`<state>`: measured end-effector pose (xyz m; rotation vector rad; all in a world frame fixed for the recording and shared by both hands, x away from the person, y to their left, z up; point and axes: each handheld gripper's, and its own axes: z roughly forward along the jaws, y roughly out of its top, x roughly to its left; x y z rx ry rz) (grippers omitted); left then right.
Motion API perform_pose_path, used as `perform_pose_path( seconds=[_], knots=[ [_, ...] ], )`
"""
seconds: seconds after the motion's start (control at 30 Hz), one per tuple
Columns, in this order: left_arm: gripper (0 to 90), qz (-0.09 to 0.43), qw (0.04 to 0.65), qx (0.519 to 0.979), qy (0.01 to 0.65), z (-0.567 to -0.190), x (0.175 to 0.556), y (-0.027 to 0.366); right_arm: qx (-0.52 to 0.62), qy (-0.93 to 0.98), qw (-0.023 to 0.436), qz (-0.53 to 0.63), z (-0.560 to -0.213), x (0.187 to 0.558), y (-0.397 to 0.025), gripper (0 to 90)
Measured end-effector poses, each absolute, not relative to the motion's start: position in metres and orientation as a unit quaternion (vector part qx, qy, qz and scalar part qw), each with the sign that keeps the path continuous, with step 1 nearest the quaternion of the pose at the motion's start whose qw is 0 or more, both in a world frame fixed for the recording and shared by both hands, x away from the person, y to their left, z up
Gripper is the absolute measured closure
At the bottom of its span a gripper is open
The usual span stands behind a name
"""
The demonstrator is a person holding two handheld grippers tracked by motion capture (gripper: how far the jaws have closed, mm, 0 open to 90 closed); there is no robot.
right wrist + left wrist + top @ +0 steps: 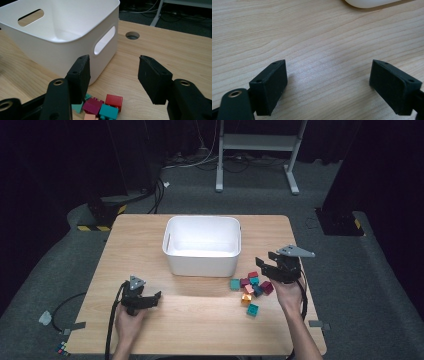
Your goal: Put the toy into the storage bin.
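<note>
Hovering above small coloured plastic blocks (251,289) beside a white plastic bin (202,245), the right gripper (266,265) is held released; the left gripper (156,297) is likewise spread, empty.

The left gripper (328,85) hangs low over the pale, fine-grained wooden table (312,37), its two black block-shaped jaws spread wide with nothing between them but bare wood. Each jaw casts a soft shadow on the wood just under it. At the top edge, well beyond the jaws, shows the rounded bottom corner of a white plastic bin (369,2).
</note>
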<state>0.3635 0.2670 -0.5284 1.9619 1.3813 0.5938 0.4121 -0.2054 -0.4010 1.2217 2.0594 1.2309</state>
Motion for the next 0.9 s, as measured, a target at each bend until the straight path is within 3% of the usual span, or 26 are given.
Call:
perform_pose_path(
  seconds=[0.9],
  knots=[
    [14.8,0.227,0.328,0.749,0.529,-0.528,0.363,0.267,0.506,0.737,0.202,0.4,-0.476,0.394,-0.238,40.7]
  ],
)
